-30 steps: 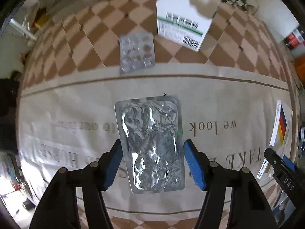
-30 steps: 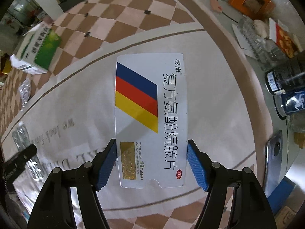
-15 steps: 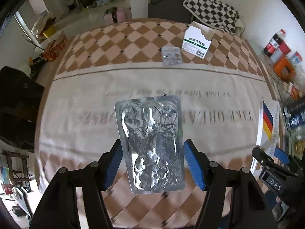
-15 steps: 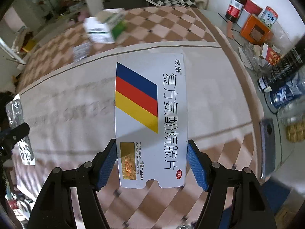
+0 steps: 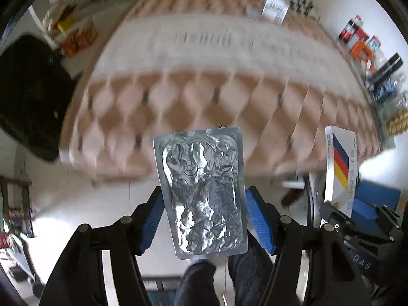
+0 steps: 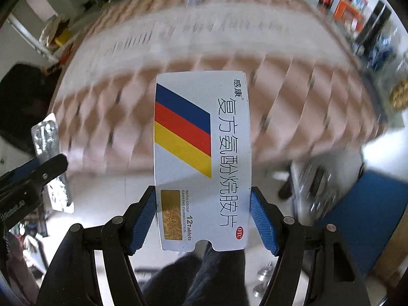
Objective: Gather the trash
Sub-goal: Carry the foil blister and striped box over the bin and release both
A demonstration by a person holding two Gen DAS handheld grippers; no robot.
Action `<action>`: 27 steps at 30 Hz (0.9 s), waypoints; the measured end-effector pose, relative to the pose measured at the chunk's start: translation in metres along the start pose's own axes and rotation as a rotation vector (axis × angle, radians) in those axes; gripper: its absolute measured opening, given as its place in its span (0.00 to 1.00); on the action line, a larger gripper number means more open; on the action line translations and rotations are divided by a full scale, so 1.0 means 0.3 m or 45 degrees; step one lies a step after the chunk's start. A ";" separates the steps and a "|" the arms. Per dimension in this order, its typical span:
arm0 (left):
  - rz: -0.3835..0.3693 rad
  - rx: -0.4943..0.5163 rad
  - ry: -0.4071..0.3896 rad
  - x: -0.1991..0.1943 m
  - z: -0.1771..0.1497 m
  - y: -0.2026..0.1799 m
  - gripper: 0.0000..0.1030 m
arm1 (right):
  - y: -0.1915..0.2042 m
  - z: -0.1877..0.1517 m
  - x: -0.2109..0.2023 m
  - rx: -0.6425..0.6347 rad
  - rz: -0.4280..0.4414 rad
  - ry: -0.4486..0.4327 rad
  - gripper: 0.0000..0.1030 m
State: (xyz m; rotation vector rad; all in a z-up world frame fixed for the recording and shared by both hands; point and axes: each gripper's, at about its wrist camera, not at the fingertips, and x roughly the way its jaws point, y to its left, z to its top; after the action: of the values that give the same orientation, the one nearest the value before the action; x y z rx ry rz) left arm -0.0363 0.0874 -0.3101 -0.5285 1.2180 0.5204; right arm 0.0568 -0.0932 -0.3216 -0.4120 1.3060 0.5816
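My left gripper (image 5: 204,219) is shut on a crumpled silver foil blister pack (image 5: 201,191), held by its long edges above the floor in front of the table. My right gripper (image 6: 203,221) is shut on a flat white medicine box (image 6: 204,153) with blue, red and yellow stripes. Each view catches the other hand's load: the medicine box (image 5: 340,170) at the right, the blister pack (image 6: 49,158) at the left. Far back on the table lie a white and green box (image 5: 276,9) and a second blister pack (image 5: 252,12), both blurred.
The table with its checkered cloth (image 5: 204,97) is behind the grippers, its near edge just past the held items. Bottles, cans and boxes (image 5: 362,43) crowd its right end. A black chair (image 5: 28,94) stands at left. A person's dark trouser legs (image 6: 204,275) and pale floor (image 5: 84,199) are below.
Both grippers have pulled back from over the table, past its near edge and out over the floor, each still holding its item. The table now looks smaller and farther off.
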 end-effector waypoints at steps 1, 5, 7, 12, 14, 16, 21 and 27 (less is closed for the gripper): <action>-0.003 -0.009 0.049 0.046 -0.053 0.023 0.60 | 0.010 -0.056 0.042 0.002 0.003 0.038 0.71; -0.028 -0.051 0.206 0.264 -0.177 0.082 0.60 | 0.014 -0.221 0.263 0.024 0.028 0.196 0.71; -0.041 -0.076 0.276 0.426 -0.220 0.109 0.60 | 0.009 -0.288 0.406 0.042 0.028 0.251 0.71; -0.057 -0.125 0.387 0.866 -0.275 0.168 0.60 | -0.016 -0.392 0.839 0.078 0.037 0.366 0.71; -0.120 -0.140 0.419 1.009 -0.286 0.182 0.60 | -0.022 -0.414 0.992 0.086 0.049 0.390 0.71; -0.169 -0.132 0.463 1.183 -0.302 0.193 0.60 | -0.021 -0.447 1.140 0.104 0.068 0.419 0.71; -0.225 -0.149 0.570 1.438 -0.372 0.232 0.62 | -0.008 -0.486 1.407 0.101 0.111 0.456 0.71; -0.207 -0.140 0.582 1.466 -0.440 0.278 0.97 | 0.047 -0.528 1.549 0.028 0.170 0.479 1.00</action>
State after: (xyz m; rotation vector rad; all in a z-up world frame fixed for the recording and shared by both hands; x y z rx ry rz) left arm -0.0701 0.1075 -0.7751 -0.8653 1.5685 0.3372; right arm -0.0035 -0.0982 -0.8091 -0.4319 1.7088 0.6195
